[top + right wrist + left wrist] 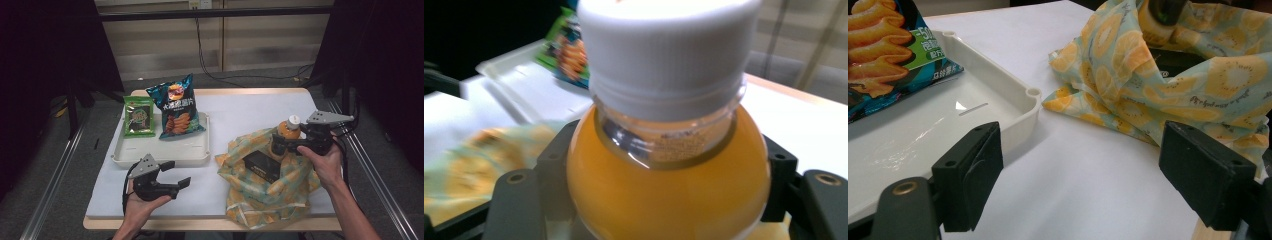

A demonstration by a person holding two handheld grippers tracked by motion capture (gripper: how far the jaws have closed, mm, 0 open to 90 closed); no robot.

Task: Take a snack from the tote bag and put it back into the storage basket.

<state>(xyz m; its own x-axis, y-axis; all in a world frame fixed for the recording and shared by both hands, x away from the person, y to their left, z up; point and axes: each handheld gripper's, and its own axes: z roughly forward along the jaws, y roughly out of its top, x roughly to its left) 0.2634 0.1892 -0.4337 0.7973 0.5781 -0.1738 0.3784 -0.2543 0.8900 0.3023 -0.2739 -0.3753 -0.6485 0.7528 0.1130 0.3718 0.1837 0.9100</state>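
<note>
My right gripper (pixel 283 145) is shut on a bottle of orange drink (pixel 285 134) with a white cap (pixel 293 120), held upright just above the fruit-print cloth bag (pixel 267 187) at the right of the table. In the right gripper view the bottle (pixel 669 175) sits between both pads (pixel 555 165). A black box (pixel 261 166) lies inside the bag's opening. My left gripper (pixel 176 174) rests open near the front left, jaws pointing right, with nothing between its pads (pixel 975 170). The bag (pixel 1168 85) lies ahead of it.
A white tray (pixel 165 157) at the back left holds a blue chip bag (pixel 176 107) and a green snack packet (pixel 138 116). The tray's corner (pixel 1030 100) is near my left jaws. The table's front edge (pixel 200 224) runs near both hands.
</note>
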